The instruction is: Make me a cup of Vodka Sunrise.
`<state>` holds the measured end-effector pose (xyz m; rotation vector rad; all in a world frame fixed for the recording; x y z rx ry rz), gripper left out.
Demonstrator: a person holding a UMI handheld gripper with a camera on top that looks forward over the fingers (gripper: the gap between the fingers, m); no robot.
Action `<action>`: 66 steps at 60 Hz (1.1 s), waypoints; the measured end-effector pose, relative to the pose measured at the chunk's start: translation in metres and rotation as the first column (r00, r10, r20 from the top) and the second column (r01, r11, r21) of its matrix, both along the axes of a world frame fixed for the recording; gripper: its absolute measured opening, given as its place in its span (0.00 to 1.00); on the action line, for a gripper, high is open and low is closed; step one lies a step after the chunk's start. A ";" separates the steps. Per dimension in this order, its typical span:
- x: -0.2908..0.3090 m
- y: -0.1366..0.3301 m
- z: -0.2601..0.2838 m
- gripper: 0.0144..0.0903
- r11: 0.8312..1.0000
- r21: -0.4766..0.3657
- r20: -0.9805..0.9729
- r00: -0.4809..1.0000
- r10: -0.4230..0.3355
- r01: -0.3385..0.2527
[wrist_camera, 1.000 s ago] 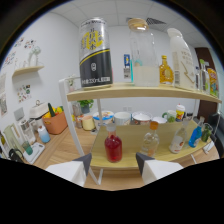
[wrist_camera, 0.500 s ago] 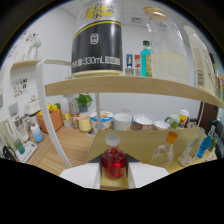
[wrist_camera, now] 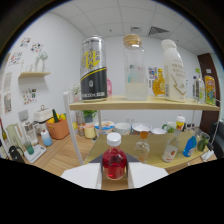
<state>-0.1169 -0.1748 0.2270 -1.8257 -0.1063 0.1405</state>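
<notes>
Red bottle upright between the gripper's fingers, in front of a two-tier wooden shelf.

The small bottle of red liquid (wrist_camera: 114,162) stands with its long axis vertical, white cap on top, its clear body rounded and nearly full of red. It sits between the two white fingers of the gripper (wrist_camera: 115,176); whether they press on it or leave a gap cannot be told. Above and behind the bottle, on the upper board of the shelf (wrist_camera: 145,105), stand a black-and-silver can (wrist_camera: 93,68) with yellow lettering, to its right a clear glass jar with a wooden lid (wrist_camera: 135,67), then a white bottle (wrist_camera: 174,71). On the lower board, just right of the red bottle, stand a small clear bottle (wrist_camera: 142,148) and a blue bottle (wrist_camera: 190,146). Far left of the bottle an orange pot (wrist_camera: 58,128) sits on a wooden counter.
</notes>
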 end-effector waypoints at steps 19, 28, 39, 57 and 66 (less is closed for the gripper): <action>0.034 -0.030 -0.028 0.27 1.000 -0.018 -0.293 0.956 -0.027 0.023; 0.039 -0.022 -0.007 0.27 0.998 -0.040 -0.667 0.742 -0.065 0.051; 0.065 -0.011 0.016 0.27 0.995 -0.077 -0.950 0.298 -0.094 0.066; 0.092 -0.015 0.005 0.27 0.991 -0.130 -0.938 -0.325 -0.122 0.002; 0.108 -0.015 -0.011 0.26 0.987 -0.160 -0.847 -0.512 -0.143 -0.010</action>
